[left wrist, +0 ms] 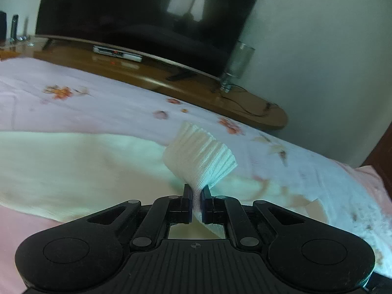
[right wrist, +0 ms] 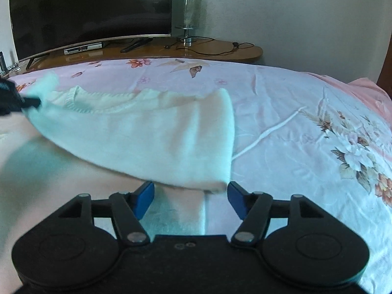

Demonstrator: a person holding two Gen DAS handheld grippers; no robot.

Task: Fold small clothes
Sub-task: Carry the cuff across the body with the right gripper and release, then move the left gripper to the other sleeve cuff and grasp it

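A small white knit garment (right wrist: 147, 132) lies spread on the floral bedsheet (right wrist: 294, 122). In the left wrist view my left gripper (left wrist: 196, 192) is shut on a ribbed cuff (left wrist: 201, 154) of the garment, which fans out upward past the fingertips. The rest of the garment (left wrist: 73, 166) stretches away to the left. In the right wrist view my right gripper (right wrist: 191, 194) stands open just before the garment's near hem, and its blue pads (right wrist: 147, 196) touch nothing. At the far left edge, the left gripper (right wrist: 14, 100) pinches the garment's far end.
Beyond the bed stands a low wooden TV bench (right wrist: 220, 49) with a large dark TV (right wrist: 85, 12), a set-top box (right wrist: 83, 47), a glass lamp (right wrist: 188, 17) and loose cables (right wrist: 220, 46). A pink blanket (right wrist: 362, 85) lies at the right.
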